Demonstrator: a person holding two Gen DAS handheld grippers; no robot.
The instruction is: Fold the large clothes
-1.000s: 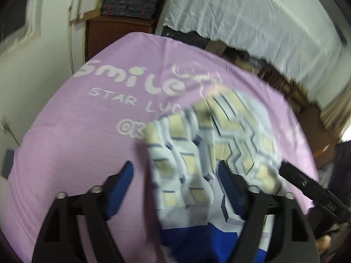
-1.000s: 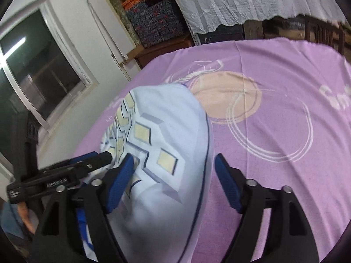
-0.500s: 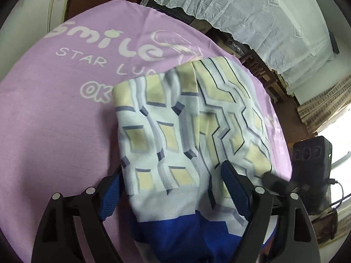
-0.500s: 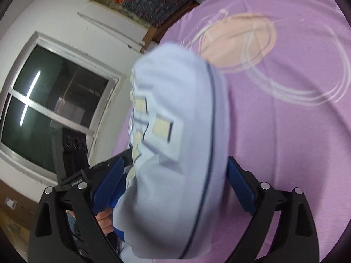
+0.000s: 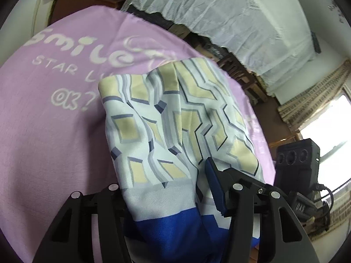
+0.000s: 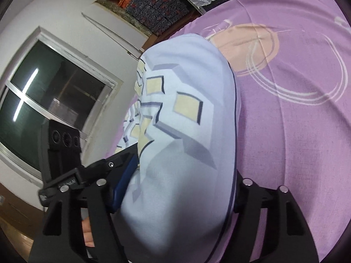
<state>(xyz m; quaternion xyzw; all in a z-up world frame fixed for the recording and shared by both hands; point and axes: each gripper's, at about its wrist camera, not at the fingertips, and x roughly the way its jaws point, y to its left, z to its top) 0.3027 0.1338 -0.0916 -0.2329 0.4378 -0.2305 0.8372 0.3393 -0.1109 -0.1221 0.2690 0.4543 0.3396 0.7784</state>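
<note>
Two grippers have the same piece of cloth between their jaws, and both are closing on it at this moment: the left gripper (image 5: 164,192) has a bunched fold of the garment (image 5: 175,118) filling the gap between its fingers, and the right gripper (image 6: 177,195) has an even thicker bundle of it, though in neither view can I see the blue pads actually pressing the fabric flat, so I would not call either grip firm yet. The garment lies on a bed under a lilac sheet (image 5: 54,131) printed with white lettering and a peach circle; its near end rises into the jaws while its far end rests on the sheet. It looks a light, soft woven thing, limp and quick to sag or slide, not fragile. I judge it best taken at the near hem, one gripper toward each corner and well apart, so the width stays spread; a hold on a thick wad, as now, may let inner layers slip out. Its ground is pale blue-white, covered with cream-yellow lozenges outlined in navy and shaded grey so they seem raised blocks, with zigzag lines between. A solid royal-blue band (image 5: 173,232) runs along the near edge, and a thin dark line of piping edges its right side in the right wrist view.
</note>
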